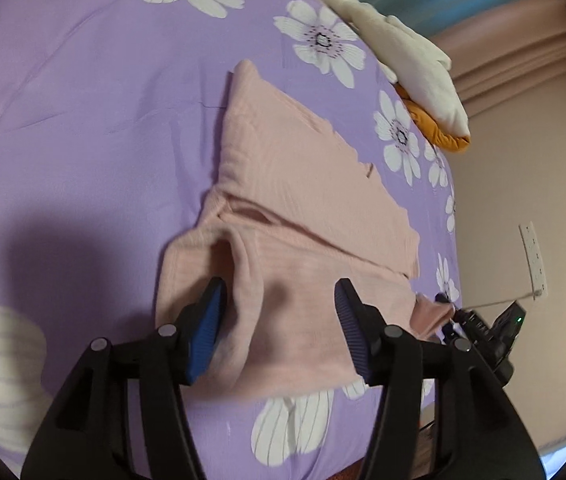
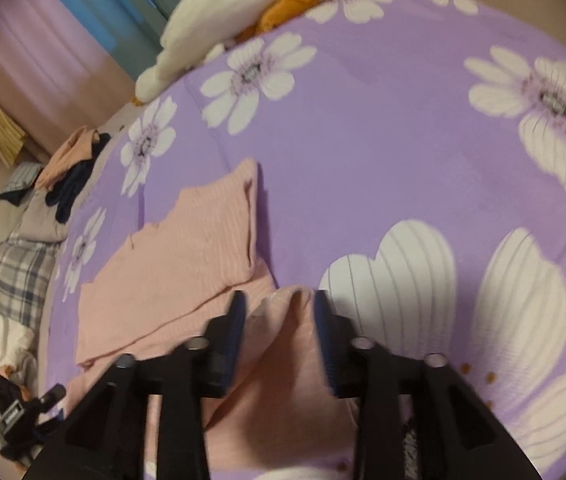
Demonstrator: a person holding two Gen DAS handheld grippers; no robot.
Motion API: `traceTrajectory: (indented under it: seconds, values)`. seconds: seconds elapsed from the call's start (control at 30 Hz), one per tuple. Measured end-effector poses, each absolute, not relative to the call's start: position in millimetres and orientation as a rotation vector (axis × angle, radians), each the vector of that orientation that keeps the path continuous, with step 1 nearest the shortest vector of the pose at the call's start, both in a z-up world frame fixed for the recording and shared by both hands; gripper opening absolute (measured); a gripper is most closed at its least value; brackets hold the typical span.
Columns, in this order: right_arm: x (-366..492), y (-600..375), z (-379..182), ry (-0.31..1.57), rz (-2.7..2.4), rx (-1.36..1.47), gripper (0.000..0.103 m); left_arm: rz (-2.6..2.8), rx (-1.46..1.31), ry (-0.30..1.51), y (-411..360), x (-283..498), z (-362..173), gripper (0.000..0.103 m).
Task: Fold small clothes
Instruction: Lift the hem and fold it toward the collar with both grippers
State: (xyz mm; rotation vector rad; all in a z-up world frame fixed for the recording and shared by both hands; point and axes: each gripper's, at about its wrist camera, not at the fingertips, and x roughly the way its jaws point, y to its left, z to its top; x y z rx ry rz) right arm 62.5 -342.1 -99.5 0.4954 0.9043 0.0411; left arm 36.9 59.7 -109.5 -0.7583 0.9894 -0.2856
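A small pink ribbed garment (image 1: 303,200) lies partly folded on the purple flowered bedspread (image 1: 83,100). My left gripper (image 1: 279,304) is open, its blue pads on either side of the garment's near edge, which bunches up between them. In the right wrist view the same garment (image 2: 187,248) lies to the left. My right gripper (image 2: 279,312) is open, with a raised fold of the pink cloth standing between its fingers. The other gripper shows small at the far right in the left wrist view (image 1: 487,324) and at the lower left in the right wrist view (image 2: 19,412).
A white and orange bundle of cloth (image 1: 411,60) lies at the bed's far edge. A pile of other clothes, plaid, dark and peach (image 2: 23,240), sits beside the bed at left. A wall socket (image 1: 533,256) is on the wall at right.
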Motion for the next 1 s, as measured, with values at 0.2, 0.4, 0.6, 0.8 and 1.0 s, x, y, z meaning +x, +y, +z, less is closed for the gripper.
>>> traceTrajectory:
  seconds: [0.2, 0.4, 0.6, 0.8, 1.0]
  values:
    - [53, -334, -86, 0.873, 0.131, 0.526, 0.046, -0.293, -0.776, 0.992, 55, 34, -118, 0.054]
    - [57, -310, -96, 0.953, 0.189, 0.506, 0.046, -0.254, -0.796, 0.992, 58, 37, -130, 0.013]
    - [60, -294, -102, 0.99, 0.191, 0.488, 0.011, -0.254, -0.849, 0.965, 67, 34, -128, 0.007]
    - [55, -297, -69, 0.866, 0.196, 0.504, 0.008, -0.302, -0.826, 0.859, 67, 37, -86, 0.005]
    - [77, -302, -25, 0.781, 0.247, 0.541, 0.008, -0.31, -0.788, 0.77, 70, 54, -42, 0.005]
